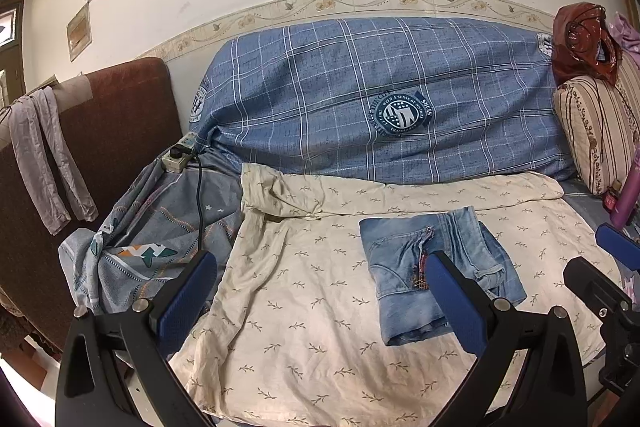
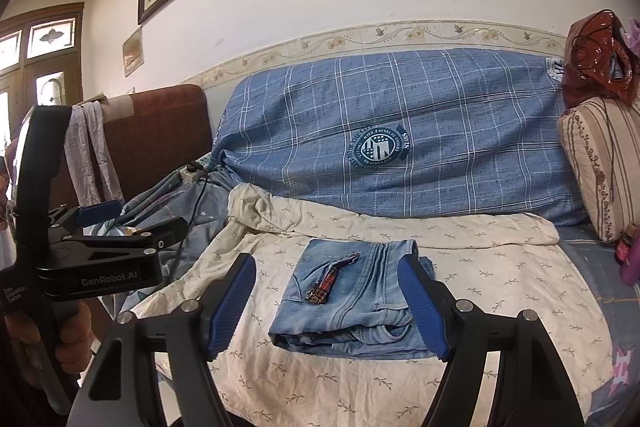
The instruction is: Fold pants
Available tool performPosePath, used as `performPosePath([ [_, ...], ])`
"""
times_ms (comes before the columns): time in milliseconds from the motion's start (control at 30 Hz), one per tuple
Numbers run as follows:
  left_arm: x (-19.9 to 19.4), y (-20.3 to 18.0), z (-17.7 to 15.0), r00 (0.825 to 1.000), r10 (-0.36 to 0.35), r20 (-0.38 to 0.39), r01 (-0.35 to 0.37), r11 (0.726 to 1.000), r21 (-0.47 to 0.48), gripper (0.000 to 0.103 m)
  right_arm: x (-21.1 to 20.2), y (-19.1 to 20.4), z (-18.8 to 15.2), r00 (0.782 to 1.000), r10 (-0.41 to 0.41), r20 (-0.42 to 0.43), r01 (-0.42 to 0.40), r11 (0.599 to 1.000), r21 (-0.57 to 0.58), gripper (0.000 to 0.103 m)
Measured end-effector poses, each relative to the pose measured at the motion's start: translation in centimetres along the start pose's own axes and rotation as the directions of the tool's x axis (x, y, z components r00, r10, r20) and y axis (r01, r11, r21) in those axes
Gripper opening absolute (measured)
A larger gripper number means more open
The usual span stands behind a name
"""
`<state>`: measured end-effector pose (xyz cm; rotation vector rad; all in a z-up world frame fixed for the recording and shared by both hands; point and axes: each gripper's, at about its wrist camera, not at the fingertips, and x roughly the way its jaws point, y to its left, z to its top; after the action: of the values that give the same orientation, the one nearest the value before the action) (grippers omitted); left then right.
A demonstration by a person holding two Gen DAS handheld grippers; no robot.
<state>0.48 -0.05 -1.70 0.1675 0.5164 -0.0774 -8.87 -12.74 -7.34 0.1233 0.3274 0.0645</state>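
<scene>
Where cream leaf-print sheet [image 2: 460, 267] covered sofa seat: jeans [image 2: 352, 299], folded to compact rectangle, lay flat at centre. Left gripper [image 1: 320, 291] spread wide, empty, above sheet nr jeans. Right gripper [image 2: 326, 303] likewise spread, empty; appeared clear of denim, contact uncertain. Blue plaid cover [image 1: 380, 99] behind.

the folded pants [image 1: 438, 273] lie on the leaf-print sheet [image 1: 304, 311], toward its 3 o'clock side, apart from the sheet's edges. at 12 o'clock behind the sheet stands the checked cover [image 1: 380, 99] over the sofa back. at 9 o'clock of the sheet lies a rumpled blanket [image 1: 148, 243], with a power strip [image 1: 179, 153] at its 12 o'clock end and a cable [image 1: 199, 203] running across it. a striped cushion [image 1: 596, 131] stands at 3 o'clock, a bag [image 1: 582, 41] on top of it.
</scene>
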Motion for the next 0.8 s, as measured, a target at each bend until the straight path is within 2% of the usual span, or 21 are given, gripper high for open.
performPosePath([
  [300, 0.2, 0.0, 0.0, 1.000, -0.002, -0.006, 0.002, 1.000, 0.001, 0.103, 0.6, 0.1, -0.1, 1.000, 0.001, -0.012, -0.001, 1.000, 0.000, 0.076],
  [800, -1.7, -0.8, 0.0, 1.000, -0.002, 0.021, 0.002, 1.000, 0.014, 0.103, -0.5, -0.6, -0.6, 1.000, -0.003, -0.005, 0.003, 1.000, 0.017, 0.076],
])
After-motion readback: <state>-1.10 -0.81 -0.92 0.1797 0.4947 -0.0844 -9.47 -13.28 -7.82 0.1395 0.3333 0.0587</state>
